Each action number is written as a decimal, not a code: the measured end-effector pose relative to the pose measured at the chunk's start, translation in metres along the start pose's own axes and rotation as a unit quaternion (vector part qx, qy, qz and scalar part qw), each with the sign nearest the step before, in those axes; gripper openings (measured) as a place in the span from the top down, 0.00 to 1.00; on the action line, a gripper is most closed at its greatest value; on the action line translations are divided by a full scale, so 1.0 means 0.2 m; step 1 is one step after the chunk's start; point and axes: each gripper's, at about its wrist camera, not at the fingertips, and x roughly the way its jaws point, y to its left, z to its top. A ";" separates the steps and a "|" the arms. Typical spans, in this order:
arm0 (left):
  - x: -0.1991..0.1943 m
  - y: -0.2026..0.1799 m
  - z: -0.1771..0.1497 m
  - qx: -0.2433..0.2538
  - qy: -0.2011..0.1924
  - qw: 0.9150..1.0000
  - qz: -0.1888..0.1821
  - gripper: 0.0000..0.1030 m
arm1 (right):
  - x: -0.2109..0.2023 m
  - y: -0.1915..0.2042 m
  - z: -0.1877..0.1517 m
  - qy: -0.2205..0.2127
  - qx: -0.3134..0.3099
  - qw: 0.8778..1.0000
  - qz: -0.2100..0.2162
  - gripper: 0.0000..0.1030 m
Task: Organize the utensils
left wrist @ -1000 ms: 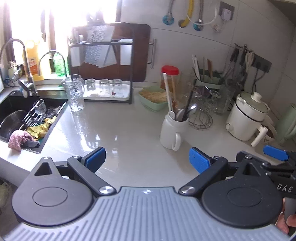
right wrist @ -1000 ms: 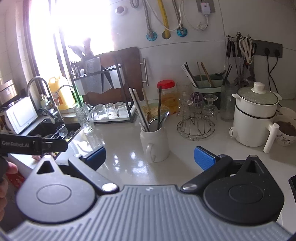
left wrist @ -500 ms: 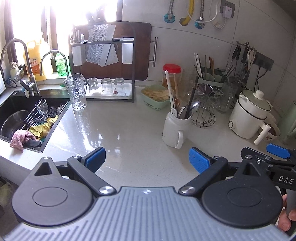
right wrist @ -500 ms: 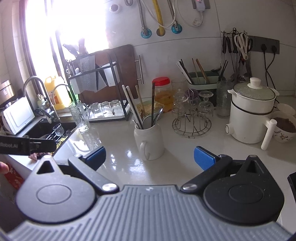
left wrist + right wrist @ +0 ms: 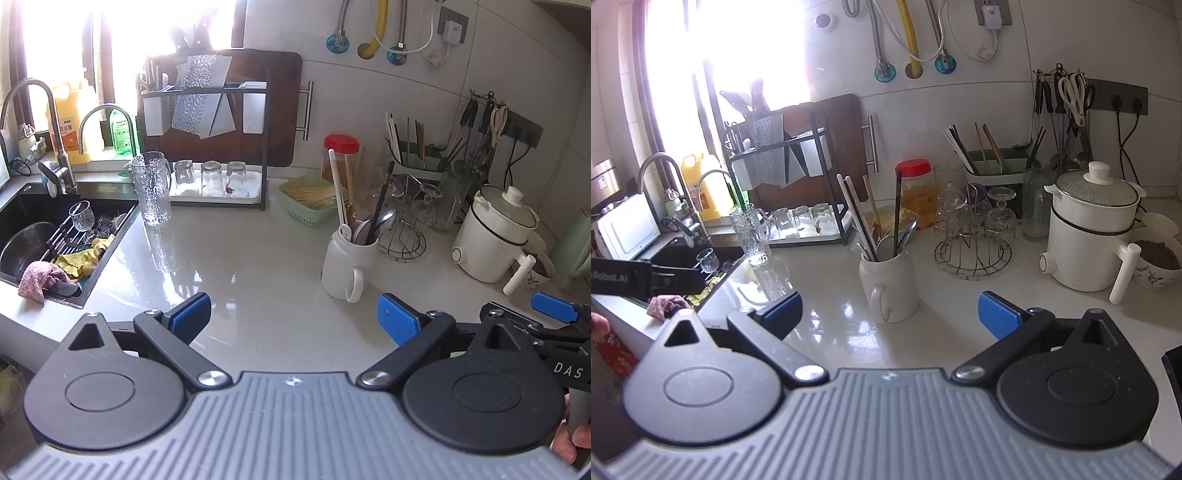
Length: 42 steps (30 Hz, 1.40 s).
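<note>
Glass jug [image 5: 152,188] by sink [image 5: 22,221]; white cooker [image 5: 1089,236] right, maybe w/ steamer

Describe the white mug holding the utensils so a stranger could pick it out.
Find the pale countertop right of the sink. The white mug stands alone mid-counter, before the wire glass rack. Only it has a handle and upright chopsticks and spoons.

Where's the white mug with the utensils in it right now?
In both wrist views the white mug stands on the counter right of centre, just left of the wire glass rack.
</note>
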 end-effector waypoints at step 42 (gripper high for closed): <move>-0.09 0.03 -0.10 -0.001 0.003 1.000 0.010 0.04 | -0.06 0.04 -0.06 -0.015 0.000 1.000 -0.006 0.00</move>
